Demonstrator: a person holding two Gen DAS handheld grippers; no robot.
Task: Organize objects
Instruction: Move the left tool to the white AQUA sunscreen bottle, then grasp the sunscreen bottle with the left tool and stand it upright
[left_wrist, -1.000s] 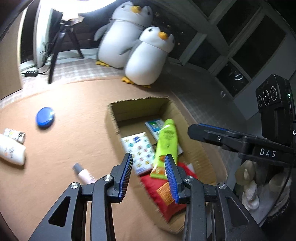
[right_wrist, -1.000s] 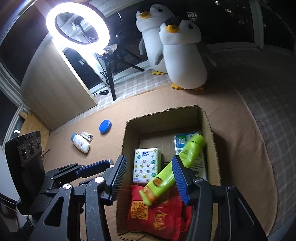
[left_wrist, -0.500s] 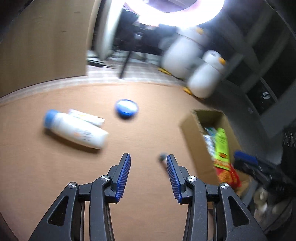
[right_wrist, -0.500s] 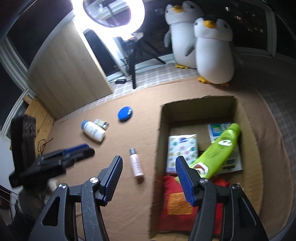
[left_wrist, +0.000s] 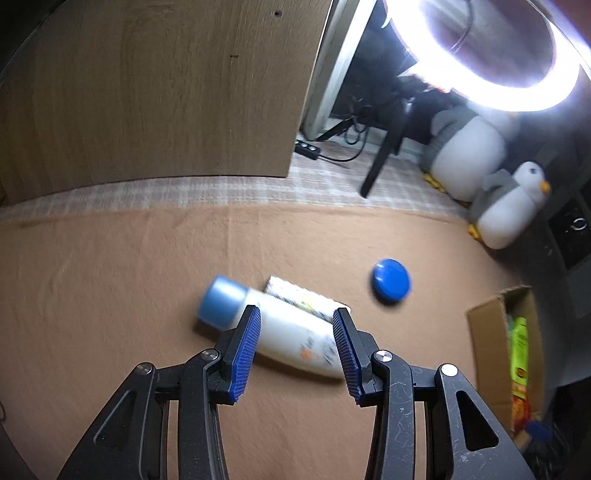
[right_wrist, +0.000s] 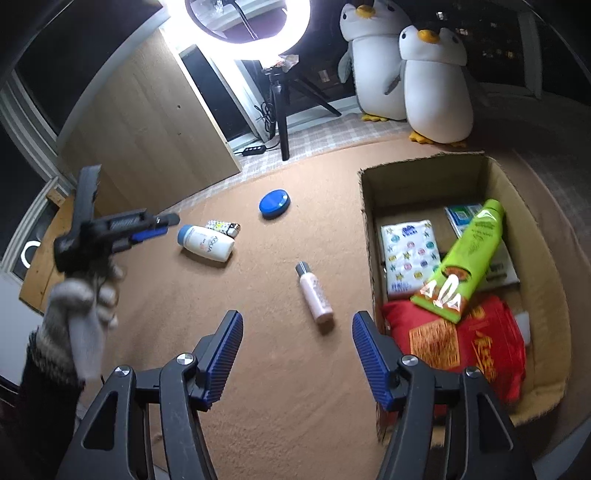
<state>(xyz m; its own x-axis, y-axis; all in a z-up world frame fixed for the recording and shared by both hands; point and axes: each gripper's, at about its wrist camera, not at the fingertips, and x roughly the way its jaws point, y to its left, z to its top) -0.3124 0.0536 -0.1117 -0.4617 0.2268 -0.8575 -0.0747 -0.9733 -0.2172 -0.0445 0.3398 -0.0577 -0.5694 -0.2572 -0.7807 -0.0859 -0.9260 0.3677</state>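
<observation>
A white bottle with a blue cap lies on the tan mat, a small patterned tube touching its far side. My left gripper hovers open over the bottle, whose body shows between the blue pads without touching them. In the right wrist view that gripper points at the same bottle. My right gripper is open above the mat with nothing between its fingers. A small pink bottle lies just ahead of it. To its right, the cardboard box holds a green tube, packets and a red pouch.
A blue round lid lies on the mat between the bottle and the box. Two plush penguins stand behind the box. A ring light on a tripod, a power strip and a wooden cabinet line the back. A gloved hand holds the left gripper.
My left gripper swung left from the box to over the white bottle. My right gripper pulled back out of the box to above the mat, and its fingers stand wider apart.
</observation>
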